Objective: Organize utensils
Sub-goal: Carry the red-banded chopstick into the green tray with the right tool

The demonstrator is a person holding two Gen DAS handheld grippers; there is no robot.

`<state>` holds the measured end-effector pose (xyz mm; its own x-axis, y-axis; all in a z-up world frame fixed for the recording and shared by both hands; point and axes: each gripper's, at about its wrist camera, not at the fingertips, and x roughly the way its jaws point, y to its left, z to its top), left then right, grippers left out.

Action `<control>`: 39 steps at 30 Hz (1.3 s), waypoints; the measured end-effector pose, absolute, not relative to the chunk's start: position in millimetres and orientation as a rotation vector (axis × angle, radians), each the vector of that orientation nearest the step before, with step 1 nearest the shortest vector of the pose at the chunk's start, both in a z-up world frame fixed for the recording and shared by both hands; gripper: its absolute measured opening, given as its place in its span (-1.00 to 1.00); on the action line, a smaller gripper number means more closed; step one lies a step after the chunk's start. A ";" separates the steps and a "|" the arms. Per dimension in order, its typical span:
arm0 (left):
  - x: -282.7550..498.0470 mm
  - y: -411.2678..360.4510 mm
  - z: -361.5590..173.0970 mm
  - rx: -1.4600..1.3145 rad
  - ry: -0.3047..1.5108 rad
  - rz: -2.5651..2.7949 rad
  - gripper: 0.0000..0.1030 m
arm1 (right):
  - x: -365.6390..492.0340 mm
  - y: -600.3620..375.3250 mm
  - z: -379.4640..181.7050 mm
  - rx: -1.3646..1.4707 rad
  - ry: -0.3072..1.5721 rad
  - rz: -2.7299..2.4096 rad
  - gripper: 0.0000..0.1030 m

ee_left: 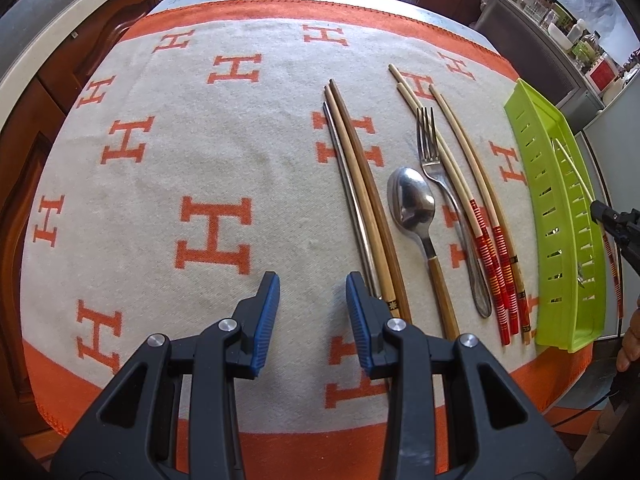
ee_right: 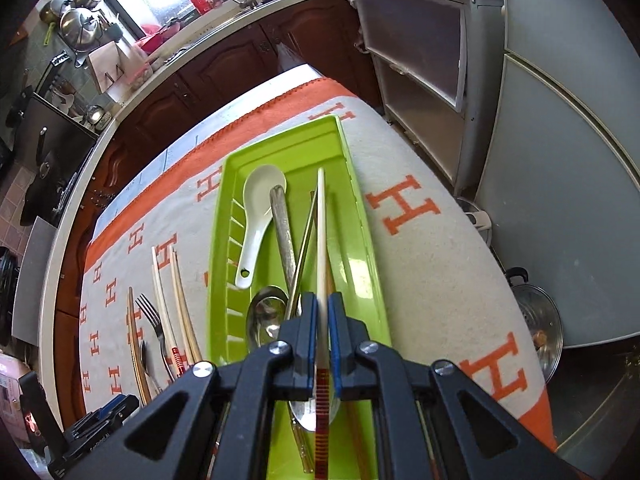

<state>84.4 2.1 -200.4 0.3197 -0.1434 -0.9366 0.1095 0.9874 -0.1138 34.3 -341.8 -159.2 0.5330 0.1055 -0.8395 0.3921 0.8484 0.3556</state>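
My left gripper [ee_left: 312, 284] is open and empty above the cloth, just left of three brown and metal chopsticks [ee_left: 360, 196]. Beside them lie a steel spoon [ee_left: 412, 204] with a wooden handle, a fork [ee_left: 434, 160] and cream chopsticks with red bands [ee_left: 486, 240]. The green tray [ee_left: 560, 216] stands at the right. My right gripper [ee_right: 323, 304] is shut on a cream chopstick with a red banded end [ee_right: 321, 240], held lengthwise over the green tray [ee_right: 356, 200]. The tray holds a white ceramic spoon [ee_right: 258, 208], a metal spoon [ee_right: 266, 316] and other chopsticks.
The table is covered by a white and orange cloth with H marks [ee_left: 212, 232]. Wooden kitchen cabinets [ee_right: 224, 68] run behind the table, a grey fridge [ee_right: 560, 160] stands at the right, and a steel pot [ee_right: 540, 316] sits on the floor.
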 end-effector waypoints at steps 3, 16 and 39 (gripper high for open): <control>86.8 0.1 -200.6 -0.031 1.232 -0.159 -0.40 | 32.2 -340.1 -159.6 0.573 1.000 -0.169 -0.88; 95.3 -18.4 -202.3 0.026 1.208 -0.117 -0.40 | 28.4 -327.3 -150.9 0.481 0.969 -0.188 -0.88; 90.9 -16.8 -197.7 -0.056 1.209 -0.121 -0.40 | 26.5 -317.9 -155.2 0.444 0.986 -0.167 -0.87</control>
